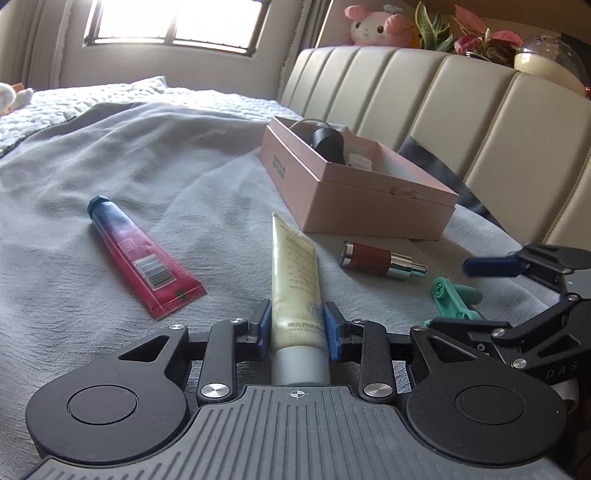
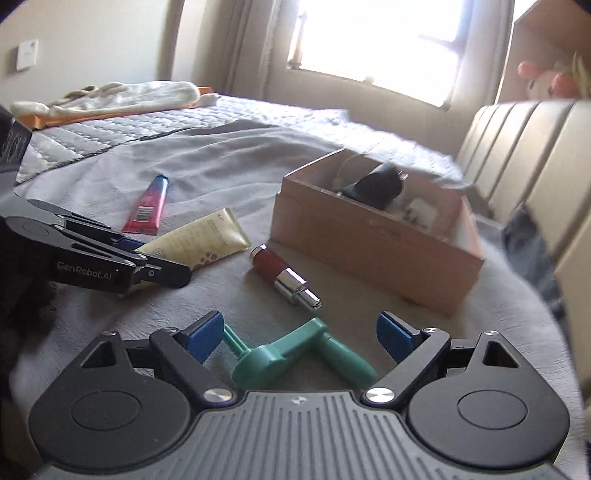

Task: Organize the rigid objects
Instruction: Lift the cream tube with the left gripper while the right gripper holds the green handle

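Note:
My left gripper (image 1: 297, 328) is shut on a cream tube (image 1: 295, 288) lying on the grey bed cover; it also shows in the right wrist view (image 2: 199, 240). A red-and-blue tube (image 1: 142, 258) lies to its left. A red and silver bottle (image 1: 380, 260) lies in front of the open pink box (image 1: 354, 195), which holds a black object (image 1: 328, 144). My right gripper (image 2: 299, 336) is open around a green plastic crank handle (image 2: 295, 354) lying on the cover. The handle also shows in the left wrist view (image 1: 454, 295).
A padded beige headboard (image 1: 443, 96) stands behind the box, with a pink plush toy (image 1: 380, 26) and plants on top. A quilted blanket (image 2: 147, 125) and white gloves (image 2: 110, 96) lie at the far side of the bed. A window is behind.

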